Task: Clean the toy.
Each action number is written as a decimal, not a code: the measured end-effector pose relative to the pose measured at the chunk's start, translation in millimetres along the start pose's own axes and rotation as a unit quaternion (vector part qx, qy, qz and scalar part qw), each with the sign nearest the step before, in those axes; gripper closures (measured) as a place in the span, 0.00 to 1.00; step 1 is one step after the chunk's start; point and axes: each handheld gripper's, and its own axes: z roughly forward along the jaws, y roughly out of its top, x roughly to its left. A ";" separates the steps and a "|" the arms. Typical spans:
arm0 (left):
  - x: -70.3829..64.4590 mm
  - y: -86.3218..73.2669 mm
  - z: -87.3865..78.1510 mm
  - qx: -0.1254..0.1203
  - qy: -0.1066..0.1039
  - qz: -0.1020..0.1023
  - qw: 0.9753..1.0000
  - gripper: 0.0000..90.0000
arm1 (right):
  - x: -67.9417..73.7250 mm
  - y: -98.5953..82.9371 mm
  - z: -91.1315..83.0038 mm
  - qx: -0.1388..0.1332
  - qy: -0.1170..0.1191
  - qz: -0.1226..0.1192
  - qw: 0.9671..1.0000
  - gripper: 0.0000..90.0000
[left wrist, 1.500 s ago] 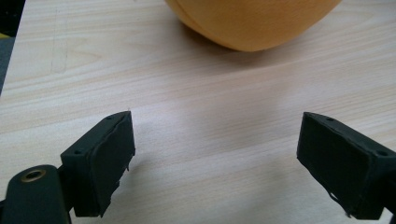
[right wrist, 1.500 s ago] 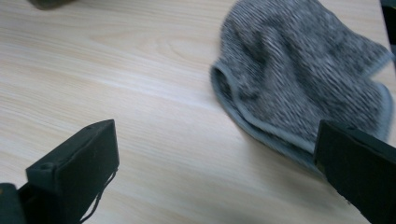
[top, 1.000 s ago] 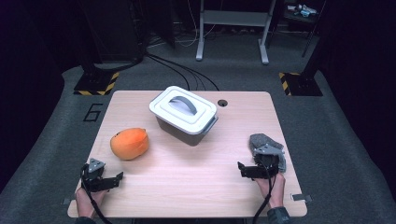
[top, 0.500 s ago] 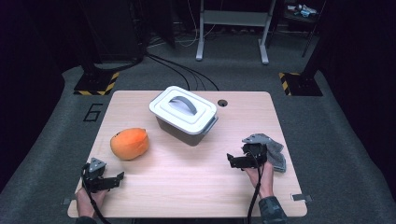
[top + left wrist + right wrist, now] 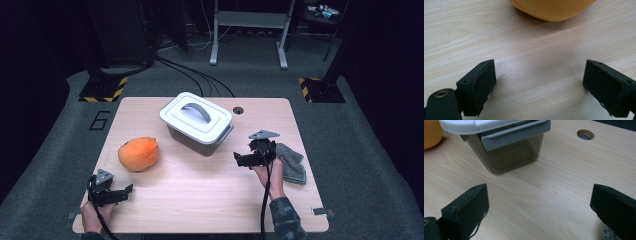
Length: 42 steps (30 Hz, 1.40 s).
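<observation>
A grey box with a white lid and grey handle (image 5: 197,122) stands at the table's middle back. An orange rounded soft thing (image 5: 139,153) lies to its left. My left gripper (image 5: 125,192) rests near the front left corner, open and empty, its jaws wide apart (image 5: 539,82) over bare wood, with the orange thing (image 5: 554,8) just ahead. My right gripper (image 5: 239,160) hovers right of the box, open and empty (image 5: 537,205), pointed at the box's near wall (image 5: 506,152) a short way off.
A grey cloth (image 5: 292,162) lies on the table right of my right hand, its edge visible by the right jaw (image 5: 609,233). A round cable hole (image 5: 238,110) sits behind the box. The table (image 5: 200,200) has bare wood along the front.
My right gripper has moved left and a little away from the cloth, toward the box. The left gripper, box and orange thing have stayed put.
</observation>
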 end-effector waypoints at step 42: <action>-0.7 -0.3 1.1 -0.006 0.007 -0.004 1.000 0.13 | 7.1 56.8 51.2 -0.009 -0.010 0.006 1.000 0.15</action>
